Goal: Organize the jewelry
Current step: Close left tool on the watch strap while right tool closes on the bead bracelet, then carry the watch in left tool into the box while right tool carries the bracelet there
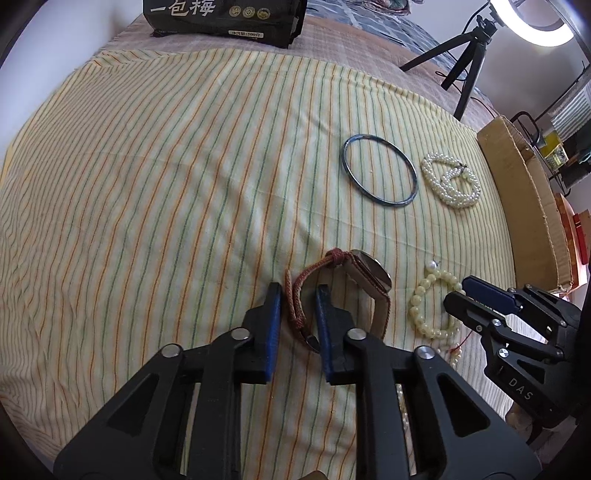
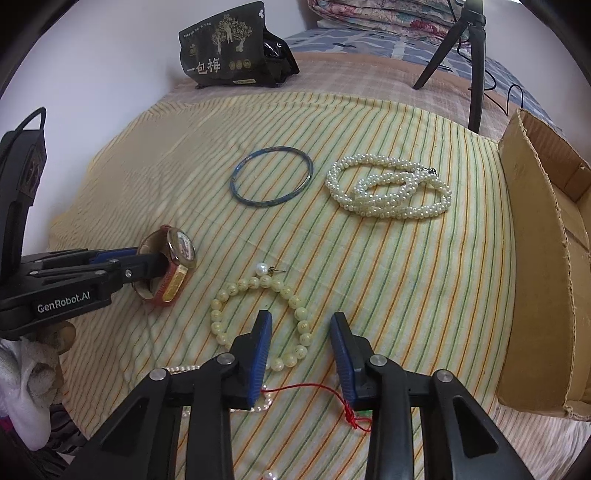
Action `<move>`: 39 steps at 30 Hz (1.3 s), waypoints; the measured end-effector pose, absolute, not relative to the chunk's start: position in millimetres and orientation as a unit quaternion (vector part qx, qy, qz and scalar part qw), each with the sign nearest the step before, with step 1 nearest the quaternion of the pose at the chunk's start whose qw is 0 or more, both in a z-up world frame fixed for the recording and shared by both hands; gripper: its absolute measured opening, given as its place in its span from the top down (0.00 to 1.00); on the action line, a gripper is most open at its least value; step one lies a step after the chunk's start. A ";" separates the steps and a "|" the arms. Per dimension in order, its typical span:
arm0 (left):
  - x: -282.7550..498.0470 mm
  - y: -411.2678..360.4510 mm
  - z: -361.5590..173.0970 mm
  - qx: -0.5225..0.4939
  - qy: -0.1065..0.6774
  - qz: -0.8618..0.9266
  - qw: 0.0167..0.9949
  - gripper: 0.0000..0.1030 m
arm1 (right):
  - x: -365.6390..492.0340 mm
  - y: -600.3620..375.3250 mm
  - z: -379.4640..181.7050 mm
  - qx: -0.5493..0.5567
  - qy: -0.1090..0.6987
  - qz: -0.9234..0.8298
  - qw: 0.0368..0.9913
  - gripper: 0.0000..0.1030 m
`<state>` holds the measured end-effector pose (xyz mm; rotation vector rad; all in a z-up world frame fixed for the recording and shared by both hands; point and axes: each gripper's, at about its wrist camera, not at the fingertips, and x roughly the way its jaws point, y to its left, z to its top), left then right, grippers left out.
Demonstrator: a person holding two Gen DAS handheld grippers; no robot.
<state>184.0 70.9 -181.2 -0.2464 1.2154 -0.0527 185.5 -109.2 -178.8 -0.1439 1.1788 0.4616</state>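
A wristwatch with a reddish-brown strap lies on the striped cloth. My left gripper is open, its blue-padded fingers on either side of the strap. It also shows in the right wrist view, at the watch. My right gripper is open and empty over a pale bead bracelet. A blue bangle, a pearl necklace, a pearl earring and a red thread lie around.
An open cardboard box stands along the cloth's right edge. A black snack bag sits at the far edge. A tripod with a ring light stands at the back right.
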 end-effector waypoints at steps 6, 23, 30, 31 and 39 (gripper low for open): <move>186.2 71.0 -180.4 -0.112 0.563 -0.019 0.819 0.93 | 182.5 -107.5 -178.8 -0.078 0.541 0.213 0.810 0.95; 172.7 65.0 -146.7 -0.067 0.501 -0.013 0.863 0.93 | 174.4 -103.4 -149.0 -0.088 0.494 0.219 0.837 0.95; 165.4 56.8 -119.8 -0.055 0.468 -0.023 0.882 0.93 | 170.7 -107.7 -124.9 -0.085 0.469 0.219 0.852 0.95; 165.1 54.3 -115.9 -0.051 0.462 -0.025 0.885 0.93 | 169.5 -109.0 -120.5 -0.085 0.463 0.219 0.854 0.95; 164.7 31.6 -92.0 -0.059 0.441 -0.051 0.894 0.93 | 166.5 -125.1 -85.4 -0.070 0.426 0.212 0.877 0.95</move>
